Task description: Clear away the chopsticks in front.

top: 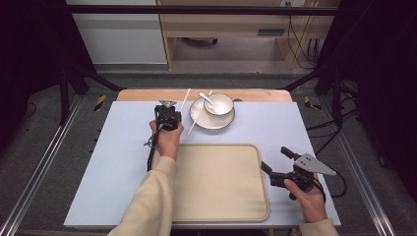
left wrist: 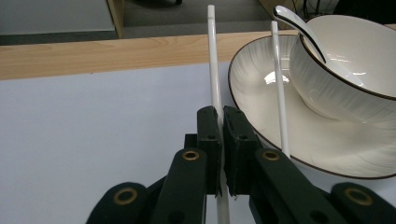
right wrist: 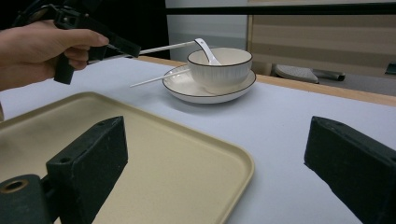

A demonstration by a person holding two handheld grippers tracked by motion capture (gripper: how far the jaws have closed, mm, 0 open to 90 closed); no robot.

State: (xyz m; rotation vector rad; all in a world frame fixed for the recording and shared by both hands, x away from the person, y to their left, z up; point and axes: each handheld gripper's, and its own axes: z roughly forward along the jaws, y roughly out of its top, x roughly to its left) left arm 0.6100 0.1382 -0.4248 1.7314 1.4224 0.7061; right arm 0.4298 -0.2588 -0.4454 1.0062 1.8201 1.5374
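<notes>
My left gripper [left wrist: 220,114] is shut on a thin white chopstick [left wrist: 212,56], which it holds off the table just left of the plate, its far end pointing toward the table's back edge. In the high view the left gripper [top: 173,114] sits beside the white plate [top: 212,120]. A second white chopstick [left wrist: 279,84] lies with its far end on the plate's rim [left wrist: 252,107]. A white bowl [top: 220,104] with a white spoon [top: 207,98] in it stands on the plate. My right gripper [top: 275,158] is open with nothing between its fingers, just past the tray's right edge.
A large beige tray [top: 216,182] lies at the front middle of the pale blue mat [top: 118,162]. A wooden table edge [top: 147,94] runs behind the plate. Bare mat stretches left of the tray and right of the plate.
</notes>
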